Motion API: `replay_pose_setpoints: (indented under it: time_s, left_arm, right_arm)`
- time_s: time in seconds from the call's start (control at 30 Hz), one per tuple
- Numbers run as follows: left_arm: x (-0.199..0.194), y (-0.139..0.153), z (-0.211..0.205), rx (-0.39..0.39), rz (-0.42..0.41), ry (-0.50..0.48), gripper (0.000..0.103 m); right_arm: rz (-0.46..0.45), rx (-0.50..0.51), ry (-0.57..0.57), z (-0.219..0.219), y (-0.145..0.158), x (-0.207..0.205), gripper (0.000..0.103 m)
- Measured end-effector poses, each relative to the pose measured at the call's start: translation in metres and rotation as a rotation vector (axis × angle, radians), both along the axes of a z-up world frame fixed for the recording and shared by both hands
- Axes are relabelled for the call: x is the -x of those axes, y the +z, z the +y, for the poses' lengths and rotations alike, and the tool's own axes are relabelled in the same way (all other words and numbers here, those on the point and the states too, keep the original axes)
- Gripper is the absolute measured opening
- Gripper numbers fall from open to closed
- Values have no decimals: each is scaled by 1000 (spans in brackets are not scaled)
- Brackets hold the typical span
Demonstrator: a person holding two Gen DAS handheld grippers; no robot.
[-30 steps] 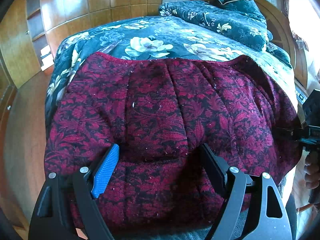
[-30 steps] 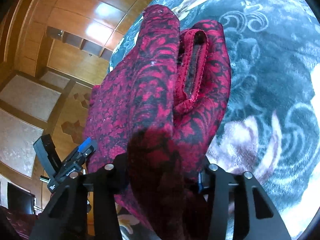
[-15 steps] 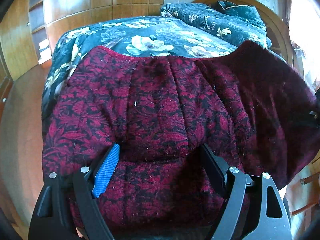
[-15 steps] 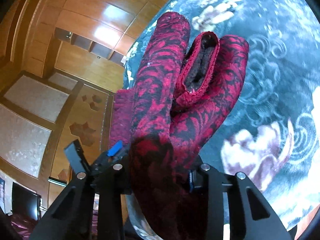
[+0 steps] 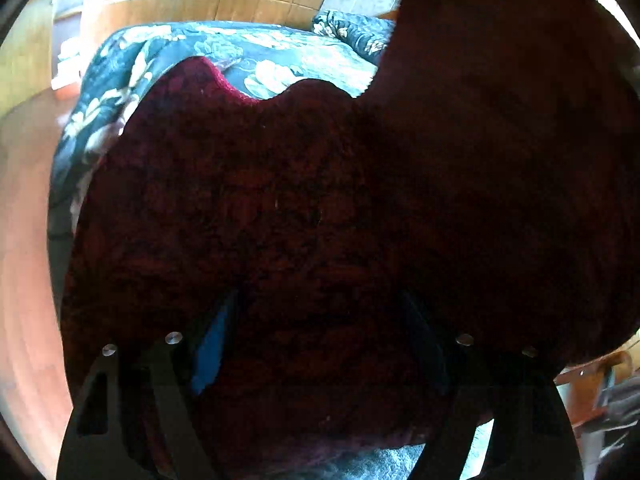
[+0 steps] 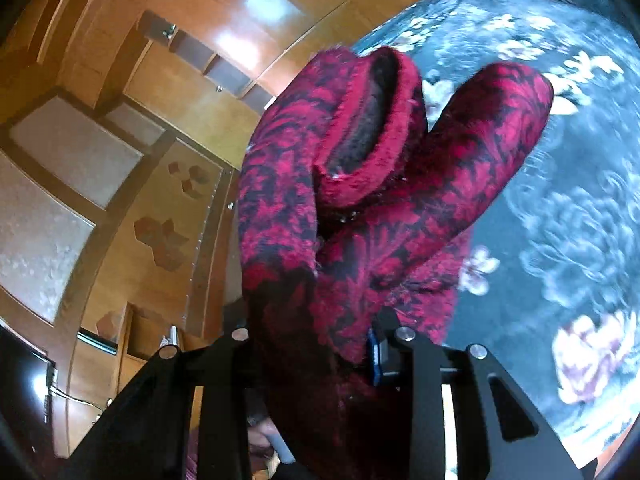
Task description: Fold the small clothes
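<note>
We log the dark red and black floral knitted garment (image 6: 360, 216) bunched into upright folds in the right gripper (image 6: 316, 340), whose 2 black jaws are clamped tight on the cloth; they have just been closing further, with the fabric pinched between them. The bunch stands up in front of that camera, above the dark teal flowered bedspread (image 6: 560, 200) on the right and the brown wooden panelled wall (image 6: 168, 92) on the left. In the left wrist view the same garment (image 5: 248, 200) fills most of the frame, 1 flap hanging dark and blurred over the right side. The left gripper (image 5: 316, 328) stands wide, its jaws pressed against a broad hump of the cloth between them, near the bed's near edge.
</note>
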State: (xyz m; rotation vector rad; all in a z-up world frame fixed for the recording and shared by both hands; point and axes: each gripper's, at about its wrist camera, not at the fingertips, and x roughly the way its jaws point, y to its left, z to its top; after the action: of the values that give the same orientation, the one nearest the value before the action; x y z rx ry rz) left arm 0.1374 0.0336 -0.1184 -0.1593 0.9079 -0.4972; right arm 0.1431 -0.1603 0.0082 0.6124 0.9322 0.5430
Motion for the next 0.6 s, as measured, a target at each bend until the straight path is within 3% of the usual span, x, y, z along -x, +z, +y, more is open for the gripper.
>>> replay_pose_setpoints:
  time_s: [0.2, 0.33, 0.43, 0.6]
  left_arm:
    - [-3, -2, 10, 75, 24, -13, 72]
    - [3, 0, 25, 128, 31, -46, 70]
    - [13, 7, 60, 239, 60, -72, 70]
    - [27, 7, 157, 438, 94, 75, 70]
  right_arm:
    - [9, 90, 37, 67, 10, -30, 32]
    - [41, 168, 79, 110, -2, -52, 32]
    - [60, 229, 112, 132, -17, -58, 32]
    - [8, 391, 197, 167, -27, -44, 32]
